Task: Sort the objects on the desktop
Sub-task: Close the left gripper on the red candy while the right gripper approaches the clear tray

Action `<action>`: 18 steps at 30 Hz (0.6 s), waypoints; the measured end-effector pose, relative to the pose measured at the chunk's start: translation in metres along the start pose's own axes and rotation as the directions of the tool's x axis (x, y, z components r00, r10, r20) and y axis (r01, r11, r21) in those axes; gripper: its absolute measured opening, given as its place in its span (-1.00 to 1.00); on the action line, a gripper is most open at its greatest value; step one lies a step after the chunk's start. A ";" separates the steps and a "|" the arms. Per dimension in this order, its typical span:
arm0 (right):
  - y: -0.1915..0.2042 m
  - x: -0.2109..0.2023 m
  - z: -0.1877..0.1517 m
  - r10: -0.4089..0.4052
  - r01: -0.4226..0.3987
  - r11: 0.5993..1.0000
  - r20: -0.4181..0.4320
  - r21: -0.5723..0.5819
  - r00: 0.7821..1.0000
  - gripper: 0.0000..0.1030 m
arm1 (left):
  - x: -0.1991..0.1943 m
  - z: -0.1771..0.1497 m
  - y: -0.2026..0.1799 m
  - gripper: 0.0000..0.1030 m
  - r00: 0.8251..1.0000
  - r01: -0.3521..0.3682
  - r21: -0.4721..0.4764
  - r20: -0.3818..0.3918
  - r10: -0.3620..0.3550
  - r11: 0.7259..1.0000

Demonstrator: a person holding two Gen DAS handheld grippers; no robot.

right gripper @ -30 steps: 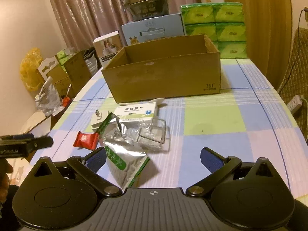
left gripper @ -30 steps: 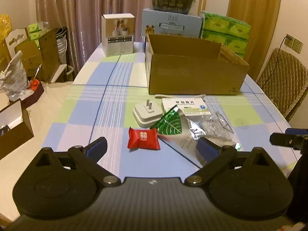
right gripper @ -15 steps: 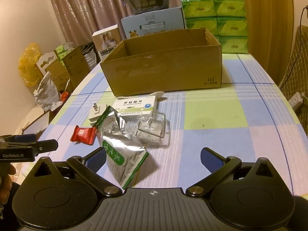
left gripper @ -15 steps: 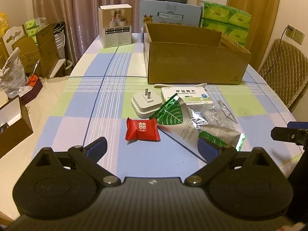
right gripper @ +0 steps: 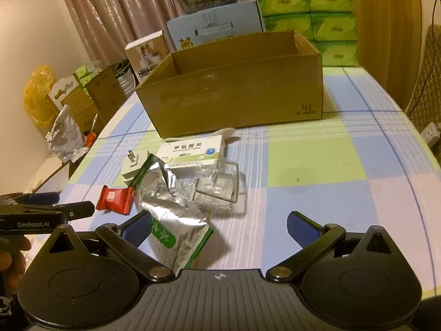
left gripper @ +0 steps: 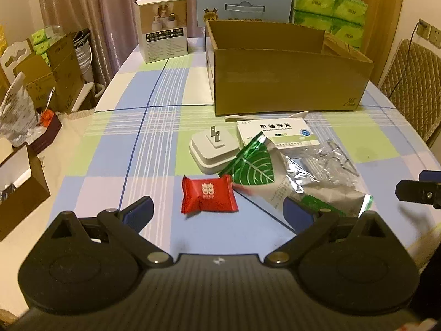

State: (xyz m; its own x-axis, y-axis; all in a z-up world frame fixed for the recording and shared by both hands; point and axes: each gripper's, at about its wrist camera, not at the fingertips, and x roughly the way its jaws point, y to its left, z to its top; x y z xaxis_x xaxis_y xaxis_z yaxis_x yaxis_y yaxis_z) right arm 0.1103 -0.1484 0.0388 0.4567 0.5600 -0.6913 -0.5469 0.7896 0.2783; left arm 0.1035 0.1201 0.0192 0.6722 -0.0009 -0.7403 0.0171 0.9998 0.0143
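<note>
**A:** ok so where are we with the table tidy? Both tools look lower and closer in than a second ago. The far end of the cardboard box [left gripper: 289, 82] has climbed in the left view, and the red candy packet [left gripper: 208, 196] now sits bigger, just ahead of the left gripper [left gripper: 217, 212], roughly centred between its two blue pads.

**B:** yeah, and both are empty. Left gripper jaws spread wide, nothing between them. Right gripper [right gripper: 219, 227] same deal, wide apart. Its left pad hangs over the near edge of the silver and green foil bag [right gripper: 176, 220], but I can't tell if it touches.

**A:** so nothing sorted yet I guess? From here the box looks empty, though the front wall hides most of its floor.

**B:** that's my read. The whole pile is ahead of the tools, short of the box: white plug adapter [left gripper: 212, 149], medicine box [left gripper: 277, 133] beyond it, crinkly clear plastic packaging [right gripper: 217, 187] off to the right, and a white spoon [left gripper: 264, 117] right against the box front.

**A:** the approach means a first grab is coming, probably candy for left, foil bag for right.

**B:** foil bag lies flat and slippery, I'd bet that one's fiddly.
</note>
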 end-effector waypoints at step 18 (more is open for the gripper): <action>-0.012 0.057 0.019 -0.019 0.019 1.000 -0.027 -0.017 0.999 0.96 | 0.076 -0.001 -0.001 0.78 0.998 -0.057 0.071 -0.018 0.058 0.996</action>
State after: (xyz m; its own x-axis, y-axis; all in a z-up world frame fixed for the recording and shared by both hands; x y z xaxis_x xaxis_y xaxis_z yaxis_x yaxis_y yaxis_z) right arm 0.1562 -0.1210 0.0091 0.4482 0.5377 -0.7141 -0.5498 0.7957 0.2541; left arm 0.1540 0.1190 -0.0373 0.6586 0.0579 -0.7503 0.0312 0.9941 0.1041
